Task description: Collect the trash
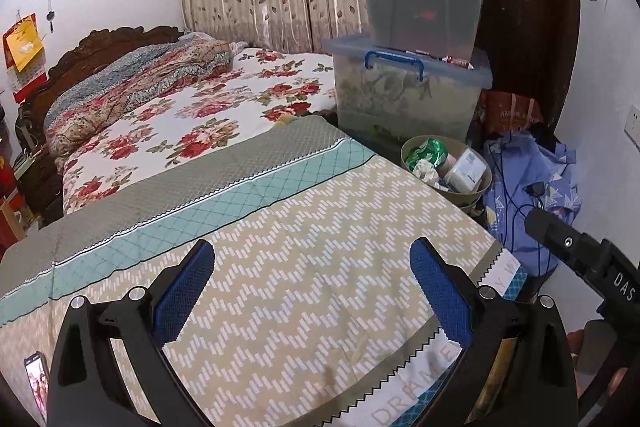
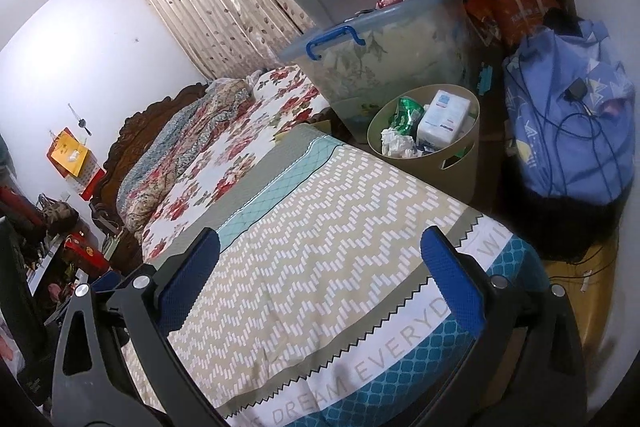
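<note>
Trash in a beige wastebasket (image 2: 460,163) beside the bed's corner: a crushed green can (image 2: 408,111), a crumpled white tissue (image 2: 396,143) and a white packet (image 2: 442,117), all inside the rim. Left gripper (image 1: 312,263) and right gripper (image 2: 320,251) both hover over the zigzag-patterned bedspread (image 2: 312,227), jaws spread wide and holding nothing. Stacked clear storage bins (image 1: 412,83) stand behind the wastebasket.

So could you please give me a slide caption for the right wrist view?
Open right gripper above the zigzag bedspread, facing a bin of collected trash.
</note>
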